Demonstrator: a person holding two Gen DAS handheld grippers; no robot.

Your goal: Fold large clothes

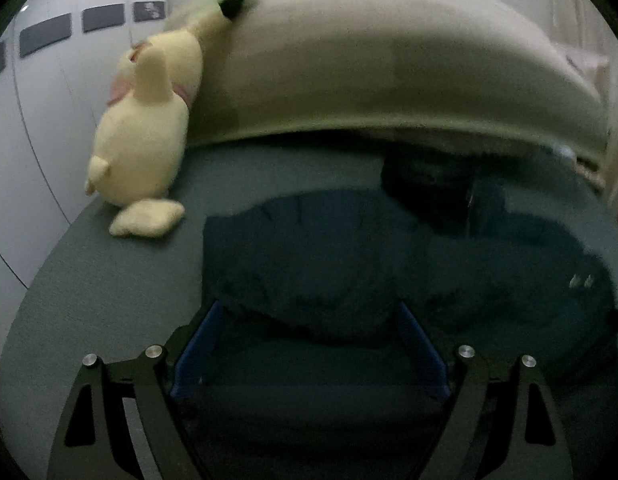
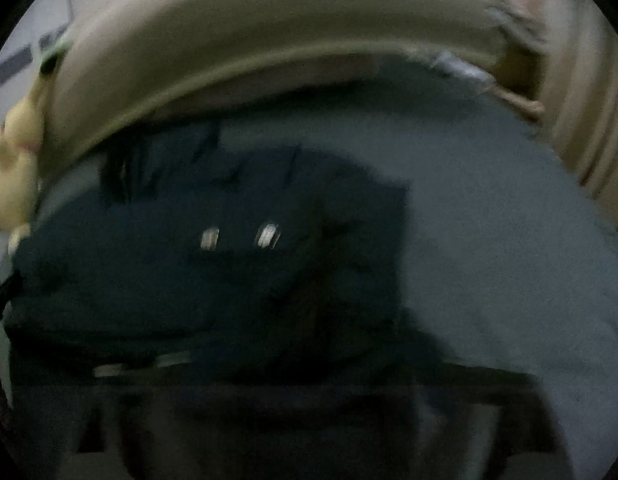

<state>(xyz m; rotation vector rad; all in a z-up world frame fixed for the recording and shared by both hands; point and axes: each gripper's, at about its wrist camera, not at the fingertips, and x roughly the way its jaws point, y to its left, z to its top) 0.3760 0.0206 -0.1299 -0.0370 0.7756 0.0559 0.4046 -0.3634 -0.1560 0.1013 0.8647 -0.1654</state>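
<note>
A large dark navy garment [image 1: 349, 264] lies rumpled on a grey-blue bed sheet [image 1: 121, 280]. My left gripper [image 1: 309, 320] is open, its blue-padded fingers [image 1: 197, 344] spread just above the garment's near edge, holding nothing. In the right wrist view the same garment [image 2: 189, 280] fills the left and centre, with two small pale marks [image 2: 265, 236] on it. The view is blurred and dark. My right gripper [image 2: 301, 408] is a dark shape at the bottom, partly draped by the cloth, and its jaws cannot be made out.
A cream plush toy [image 1: 145, 148] leans against the beige padded headboard [image 1: 389, 72] at the back left. A black item [image 1: 429, 184] lies behind the garment. A white wall [image 1: 49, 120] is on the left. Bare sheet [image 2: 509, 240] lies right of the garment.
</note>
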